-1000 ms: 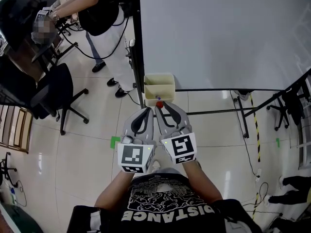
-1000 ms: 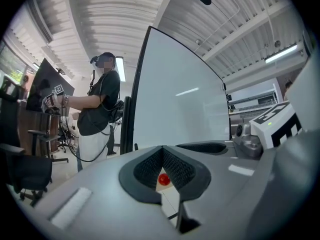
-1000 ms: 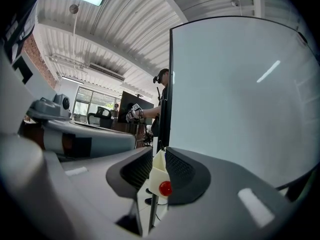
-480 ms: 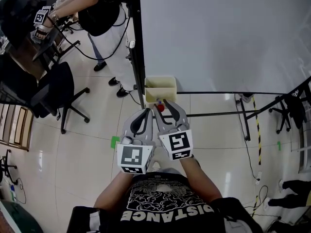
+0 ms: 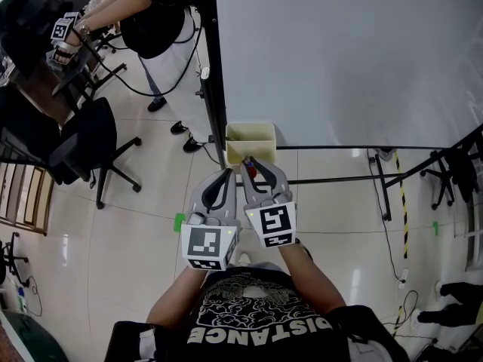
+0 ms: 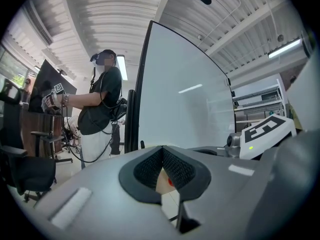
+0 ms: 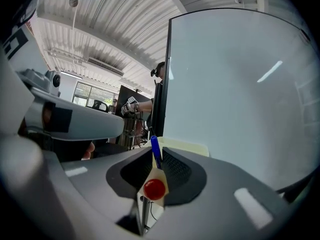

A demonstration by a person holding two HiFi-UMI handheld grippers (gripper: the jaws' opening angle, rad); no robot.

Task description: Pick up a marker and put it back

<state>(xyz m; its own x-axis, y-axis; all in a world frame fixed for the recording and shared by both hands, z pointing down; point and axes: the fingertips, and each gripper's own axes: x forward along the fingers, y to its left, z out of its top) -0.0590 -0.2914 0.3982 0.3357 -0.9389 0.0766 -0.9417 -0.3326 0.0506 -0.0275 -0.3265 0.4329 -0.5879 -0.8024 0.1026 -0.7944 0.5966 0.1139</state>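
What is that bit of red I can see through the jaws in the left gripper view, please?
Observer: The round end of a red marker, between the jaws of the right gripper, which have just been closing.
Operator: What is the cream colour behind it?
Observer: An open cream tray hung at a bottom corner of the whiteboard.
Operator: Is anything else there?
Observer: A blue marker stands upright just beyond the right gripper's tips.
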